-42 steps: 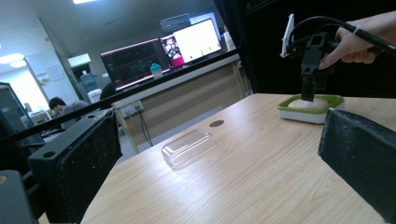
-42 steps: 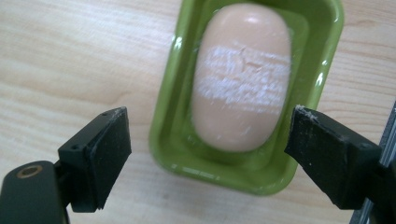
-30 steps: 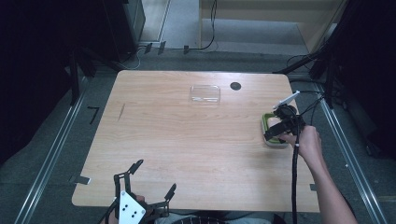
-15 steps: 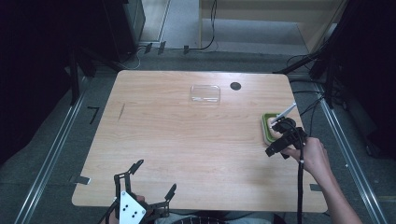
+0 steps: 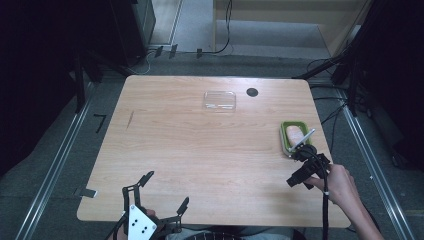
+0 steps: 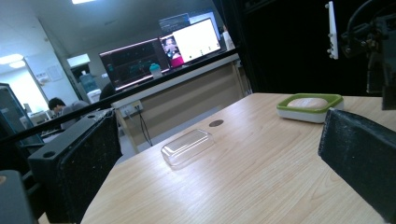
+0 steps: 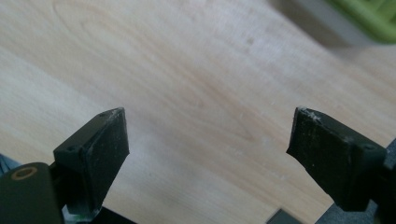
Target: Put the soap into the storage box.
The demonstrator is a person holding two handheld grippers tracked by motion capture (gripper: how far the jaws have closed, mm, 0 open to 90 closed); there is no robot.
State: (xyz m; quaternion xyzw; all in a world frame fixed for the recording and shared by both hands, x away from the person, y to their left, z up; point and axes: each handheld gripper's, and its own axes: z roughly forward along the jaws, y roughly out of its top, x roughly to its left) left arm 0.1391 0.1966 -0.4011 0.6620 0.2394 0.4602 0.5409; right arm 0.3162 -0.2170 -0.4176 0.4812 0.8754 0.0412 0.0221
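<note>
While the right gripper [image 5: 298,165] hangs over the wooden table [image 5: 190,145] just beside the green soap dish [image 5: 291,128], its jaws stand wide apart with nothing between them. The dish sits near the table's right edge with a pale bar of soap [image 5: 296,134] in it. The left gripper [image 5: 162,192] rests at the near edge, jaws spread wide and empty. A clear plastic lid [image 5: 219,101] lies toward the far side, beside a dark round hole [image 5: 252,92]
</note>
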